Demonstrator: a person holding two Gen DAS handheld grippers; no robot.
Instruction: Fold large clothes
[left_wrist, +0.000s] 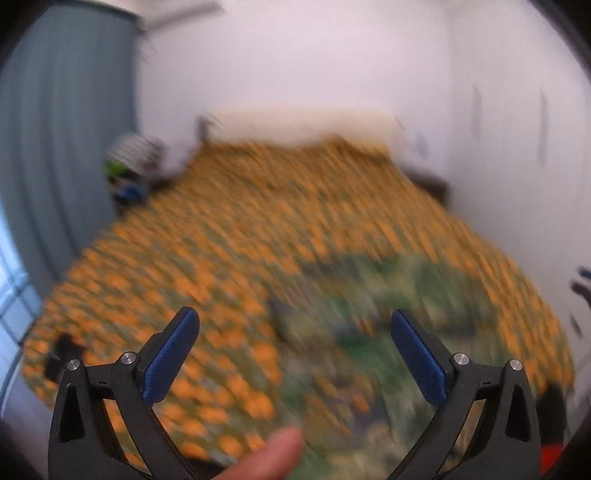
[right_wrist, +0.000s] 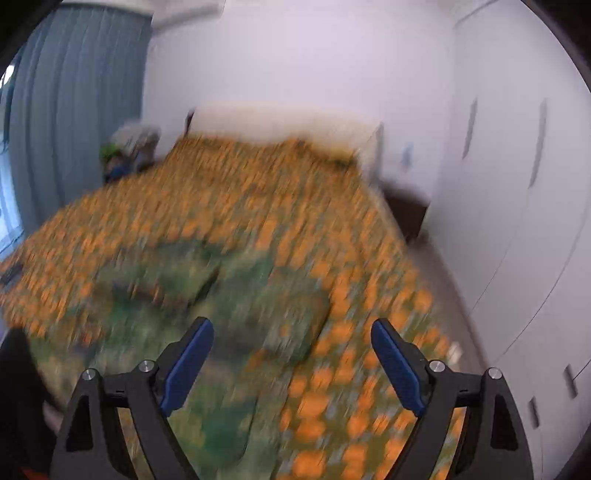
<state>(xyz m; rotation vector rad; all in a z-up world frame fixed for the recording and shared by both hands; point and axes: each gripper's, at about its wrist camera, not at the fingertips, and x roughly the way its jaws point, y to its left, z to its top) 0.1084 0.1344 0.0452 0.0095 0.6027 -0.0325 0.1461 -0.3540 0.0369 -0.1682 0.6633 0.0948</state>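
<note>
Across the bed (right_wrist: 258, 192), an orange-patterned cover fills most of both views; frames heavily blurred.

- Green patterned garment (right_wrist: 207, 295) lies on the cover near the foot of the bed, in front of both sets of tongs. In the left wrist view it sits centre-right (left_wrist: 388, 295). Some ridges or overlapping layers show, but blur hides whether these are made folds or plain rumpling.
- Left tongs (left_wrist: 295, 354): spread wide, nothing between the blue pads. They hover above the garment, not touching it as far as can be told. A bare fingertip (left_wrist: 273, 458) shows at the bottom edge.
- Right tongs (right_wrist: 291, 362): also spread wide and empty, over the garment's right portion where it meets the orange cover.
- Surroundings: blue-grey curtain (right_wrist: 74, 110) at left, white wardrobe doors (right_wrist: 517, 184) at right, pale headboard (right_wrist: 288, 122) at the far end, a pile of mixed items (right_wrist: 129, 147) beside the bed.

Progress, as a judgement: early or between folds. Garment looks loosely spread, not a compact stack. Neither edge is gripped, so a fresh grasp of corners or hem seems to be what is left, then folding over.
</note>
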